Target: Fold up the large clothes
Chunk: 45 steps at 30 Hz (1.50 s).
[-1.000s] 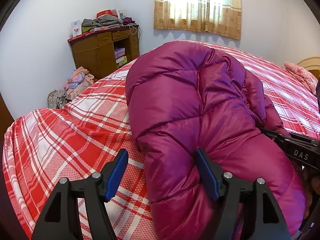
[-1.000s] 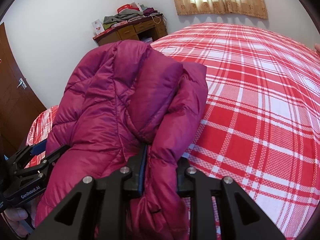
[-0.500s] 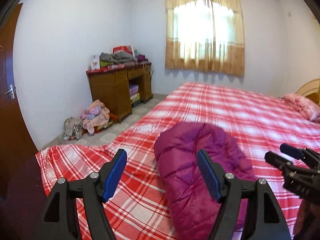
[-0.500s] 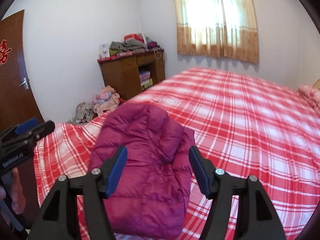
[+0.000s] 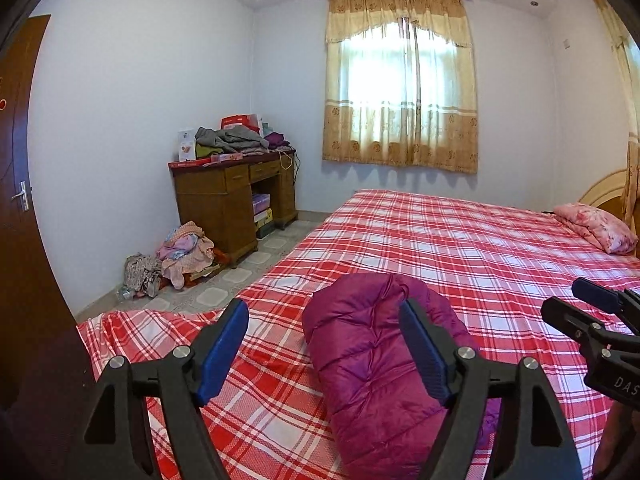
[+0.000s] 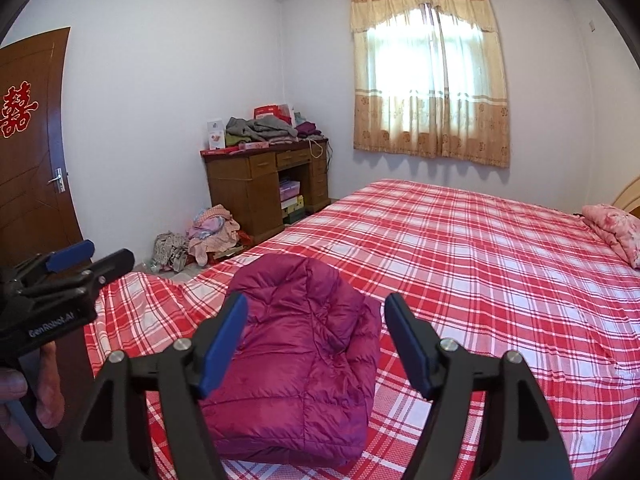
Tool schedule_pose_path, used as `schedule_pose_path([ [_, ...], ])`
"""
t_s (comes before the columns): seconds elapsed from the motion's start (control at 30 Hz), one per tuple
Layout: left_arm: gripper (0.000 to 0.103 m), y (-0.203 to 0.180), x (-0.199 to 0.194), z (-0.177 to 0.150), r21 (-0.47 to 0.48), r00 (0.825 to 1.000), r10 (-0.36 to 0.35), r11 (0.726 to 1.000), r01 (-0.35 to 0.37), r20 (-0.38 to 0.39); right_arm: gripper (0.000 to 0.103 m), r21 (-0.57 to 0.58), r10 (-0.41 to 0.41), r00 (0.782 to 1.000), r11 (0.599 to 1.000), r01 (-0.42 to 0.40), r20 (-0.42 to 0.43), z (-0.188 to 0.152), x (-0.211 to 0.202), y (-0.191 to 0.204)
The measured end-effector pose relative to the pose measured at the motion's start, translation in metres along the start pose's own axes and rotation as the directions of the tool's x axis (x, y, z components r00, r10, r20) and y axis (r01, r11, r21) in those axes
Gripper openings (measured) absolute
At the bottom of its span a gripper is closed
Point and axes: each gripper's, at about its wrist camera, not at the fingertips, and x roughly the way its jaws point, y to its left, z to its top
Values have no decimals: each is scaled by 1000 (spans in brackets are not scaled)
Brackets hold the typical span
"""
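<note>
A magenta puffer jacket [image 5: 372, 376] lies folded into a compact bundle on the red plaid bed [image 5: 480, 248], near its front corner. It also shows in the right wrist view [image 6: 304, 360]. My left gripper [image 5: 324, 344] is open and empty, held back above the jacket's left side. My right gripper [image 6: 316, 340] is open and empty, held back above the jacket. The right gripper shows at the right edge of the left wrist view [image 5: 592, 320]. The left gripper shows at the left of the right wrist view [image 6: 76, 264].
A wooden desk [image 5: 232, 200] piled with clothes stands against the left wall. A heap of clothes [image 5: 176, 256] lies on the floor beside it. A pink pillow [image 5: 596, 228] lies at the bed's far right. A brown door [image 6: 28, 152] is at the left.
Both grippers let go of the jacket and pulled back and up. The right gripper went from shut on the jacket to open. The jacket now rests folded on the bed.
</note>
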Motion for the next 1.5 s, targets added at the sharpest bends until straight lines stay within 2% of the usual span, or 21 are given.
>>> schedule_pose_path([
  [1.5,78,-1,7,-6,9,1000,0,1000,0,-25,77,9,14,1000,1000,-14,2,-8,-5,-1],
])
